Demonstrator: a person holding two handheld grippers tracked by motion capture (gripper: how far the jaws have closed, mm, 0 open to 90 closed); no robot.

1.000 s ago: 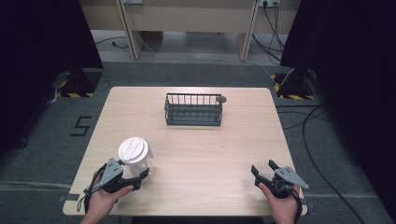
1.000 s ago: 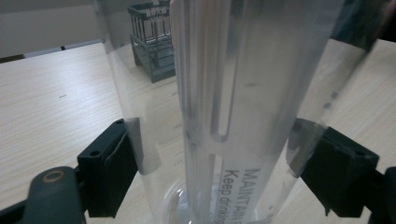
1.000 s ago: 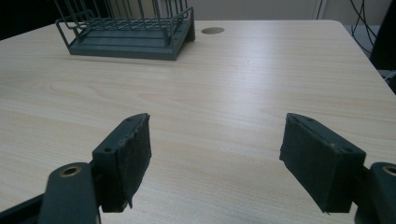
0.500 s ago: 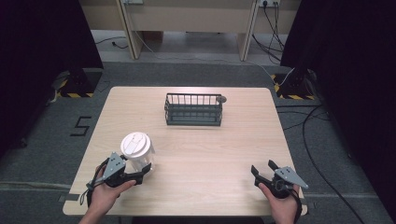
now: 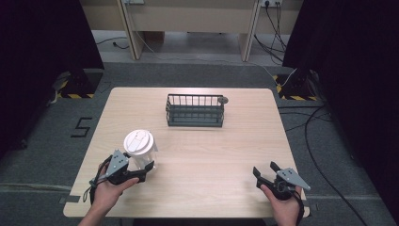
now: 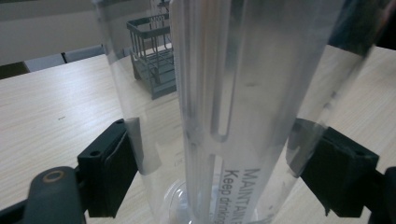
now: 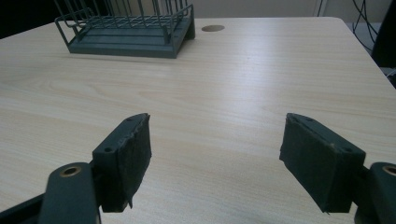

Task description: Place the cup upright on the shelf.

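Pale wood surface (image 5: 211,155) sitting on grey carpet, dark curtains hanging on both sides and some desk legs and cables at the back. Over on the near left there's a clear plastic cup (image 5: 141,151) with a white lid (image 5: 139,141), standing upright on the surface. The left gripper (image 5: 141,172) has its jaws set around the lower part of the cup, one on each side. In the left gripper view the cup (image 6: 233,116) sits right between the two black pads (image 6: 114,172) and they look pressed against its wall, so it's gripped. You can read some printed text low on the cup, starting "MAINTAIN" and "Keep drinking".

Farther back, about mid-surface, there's a dark wire basket (image 5: 195,110), well apart from the cup, with a small round cap (image 5: 224,100) in the surface just beside its right end.

The right gripper (image 5: 268,169) is at the near right edge, held in a hand (image 5: 284,207), jaws spread wide with nothing between them. Its own view just has bare wood between the pads (image 7: 126,158), with the basket (image 7: 128,28) far off.
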